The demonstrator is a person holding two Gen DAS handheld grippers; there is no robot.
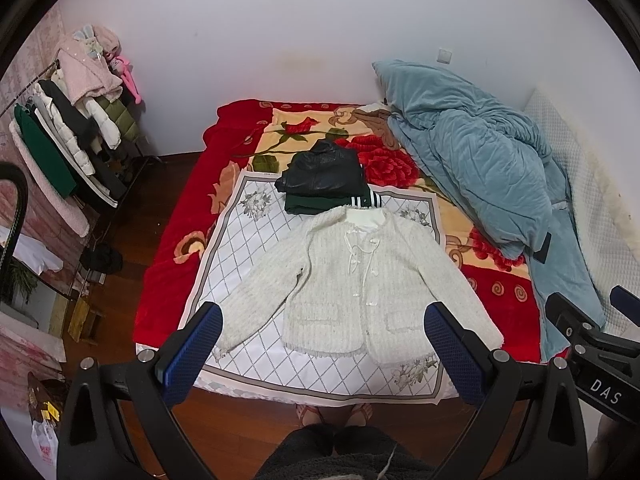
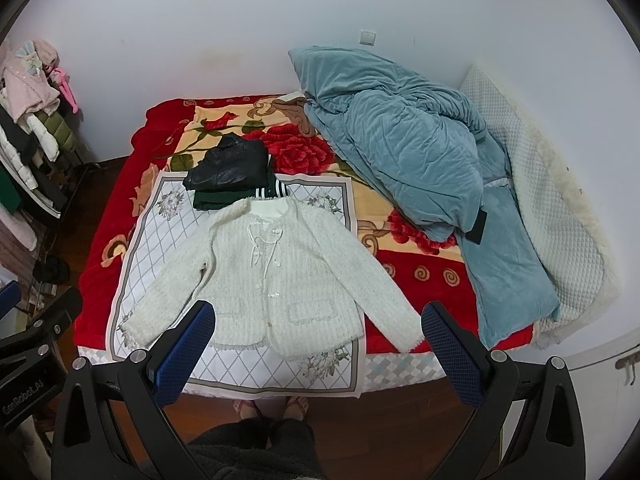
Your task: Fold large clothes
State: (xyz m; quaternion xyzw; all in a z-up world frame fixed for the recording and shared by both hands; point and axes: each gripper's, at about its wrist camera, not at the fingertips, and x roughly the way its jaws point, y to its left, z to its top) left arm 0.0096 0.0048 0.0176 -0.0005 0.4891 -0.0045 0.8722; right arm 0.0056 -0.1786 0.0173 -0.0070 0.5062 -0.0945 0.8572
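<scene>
A cream-white jacket (image 1: 344, 280) of nubby, tweed-like knit lay spread flat, front up, on a smooth white cloth (image 1: 240, 248) printed with a grey diamond lattice and floral corners. Its sleeves angled outward and down, the hem showed a short fringe, two patch pockets sat low on the front, and thin white cords with small toggles ran down the closed opening. The cloth covered the near part of a bed (image 1: 176, 280) dressed in a plush red blanket with large rose patterns on a cream ground.

Just beyond the jacket's collar stood a small pile of folded garments: a glossy black leather-looking jacket (image 1: 322, 172) on top of a dark green piece (image 1: 316, 203) with white-striped ribbed trim. To the right lay a crumpled, soft blue quilt (image 1: 476, 168), with a white waffle-textured cover (image 1: 592, 184) beyond it against the wall. At the left a rack (image 1: 64, 136) carried hanging coats, pink, white, black and green.

The left tongs (image 1: 322, 342) hung above the near edge of the bed with their blue, grid-textured pads spread wide, holding nothing and touching nothing; the jacket's lower half showed between them. The right tongs (image 2: 318, 338) were likewise gaping wide and empty, above the jacket's hem and right sleeve. The person's sandalled feet (image 2: 272, 406) stood on the dark wooden floor (image 2: 400, 408) at the foot of the bed.
</scene>
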